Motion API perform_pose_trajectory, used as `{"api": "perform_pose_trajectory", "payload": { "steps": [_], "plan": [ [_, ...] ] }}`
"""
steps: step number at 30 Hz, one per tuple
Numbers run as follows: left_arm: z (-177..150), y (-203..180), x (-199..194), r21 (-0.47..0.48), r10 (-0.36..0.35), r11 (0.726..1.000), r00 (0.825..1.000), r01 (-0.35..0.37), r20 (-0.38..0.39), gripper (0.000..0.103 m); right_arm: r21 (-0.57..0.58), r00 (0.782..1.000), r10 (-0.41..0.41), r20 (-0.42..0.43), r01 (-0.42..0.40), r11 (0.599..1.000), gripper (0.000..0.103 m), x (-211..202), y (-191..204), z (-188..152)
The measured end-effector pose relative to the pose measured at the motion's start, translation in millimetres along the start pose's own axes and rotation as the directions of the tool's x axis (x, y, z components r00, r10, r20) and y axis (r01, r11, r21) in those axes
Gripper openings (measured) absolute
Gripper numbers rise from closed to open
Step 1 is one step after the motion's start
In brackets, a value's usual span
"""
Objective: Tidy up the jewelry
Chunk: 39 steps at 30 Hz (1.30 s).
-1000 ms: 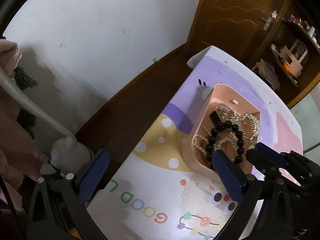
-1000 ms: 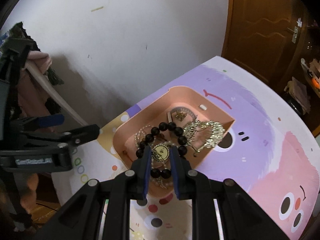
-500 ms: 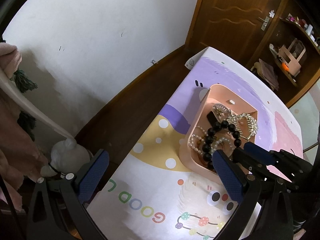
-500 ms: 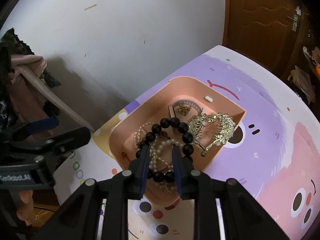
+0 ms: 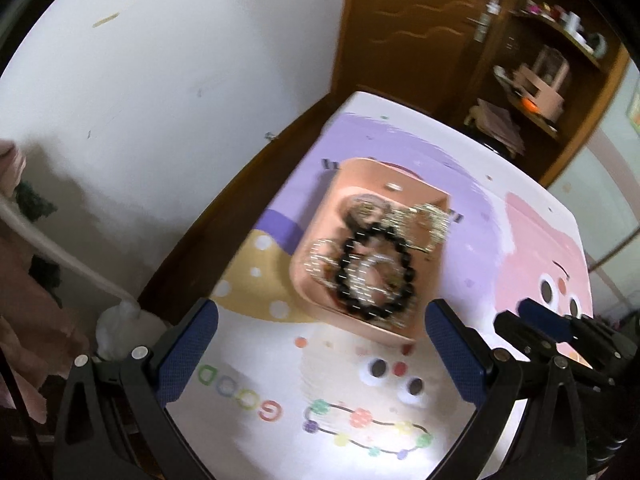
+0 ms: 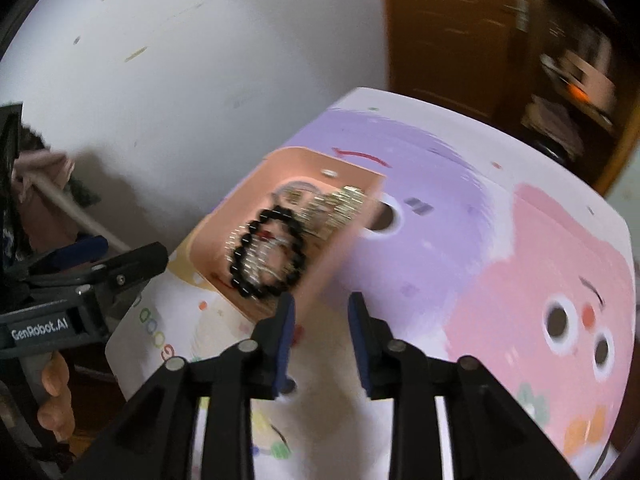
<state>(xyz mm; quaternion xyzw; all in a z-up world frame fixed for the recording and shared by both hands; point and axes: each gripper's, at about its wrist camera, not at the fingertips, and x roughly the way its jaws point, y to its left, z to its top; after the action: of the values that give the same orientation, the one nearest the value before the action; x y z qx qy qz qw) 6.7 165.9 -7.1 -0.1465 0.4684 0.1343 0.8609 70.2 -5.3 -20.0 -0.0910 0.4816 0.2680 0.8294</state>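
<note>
A pink tray [image 5: 344, 176] lies on the colourful cartoon mat and holds a black bead bracelet [image 5: 374, 270], pearl strands [image 5: 320, 256] and a gold hair comb [image 5: 430, 220]. The tray [image 6: 288, 160] and bracelet [image 6: 266, 256] also show in the right wrist view. My left gripper [image 5: 322, 344] is wide open and empty, just short of the tray's near edge. My right gripper [image 6: 320, 320] is open and empty, by the tray's near right corner; it shows at the right of the left wrist view [image 5: 536, 324]. Both views are blurred.
The mat [image 5: 540, 248] covers a small table beside a white wall. A wooden door [image 5: 408, 20] and shelves with small items [image 5: 536, 84] stand behind. Pink cloth on a rail [image 5: 16, 208] hangs at the left. The table's left edge drops to a dark floor.
My right gripper has opened, let go of the black bead bracelet into the tray and drawn back toward the right. Both cameras have pulled back and swung right.
</note>
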Motion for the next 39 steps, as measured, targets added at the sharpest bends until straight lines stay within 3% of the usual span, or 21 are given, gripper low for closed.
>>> {"api": "perform_pose_trajectory", "payload": {
  "steps": [3,15,27,39],
  "plan": [
    [-6,-21,-6,0.042,-0.026,0.999,1.0,0.026,-0.004,0.102,0.082,0.998,-0.055,0.02,0.053,0.995,0.046,-22,-22,-20],
    [-41,-112,-45,0.236,-0.114,0.966,0.993,0.11,0.004,0.102,0.302,0.97,-0.24,0.047,0.215,0.929,0.047,-100,-76,-78],
    [-65,-155,-73,0.328,-0.13,0.937,0.991,0.117,0.017,0.102,0.448,0.944,-0.313,0.103,0.237,0.862,0.048,-145,-96,-115],
    [-70,-170,-78,0.356,-0.126,0.929,0.991,0.107,0.032,0.102,0.45,0.941,-0.322,0.102,0.245,0.859,0.048,-151,-97,-124]
  ]
}}
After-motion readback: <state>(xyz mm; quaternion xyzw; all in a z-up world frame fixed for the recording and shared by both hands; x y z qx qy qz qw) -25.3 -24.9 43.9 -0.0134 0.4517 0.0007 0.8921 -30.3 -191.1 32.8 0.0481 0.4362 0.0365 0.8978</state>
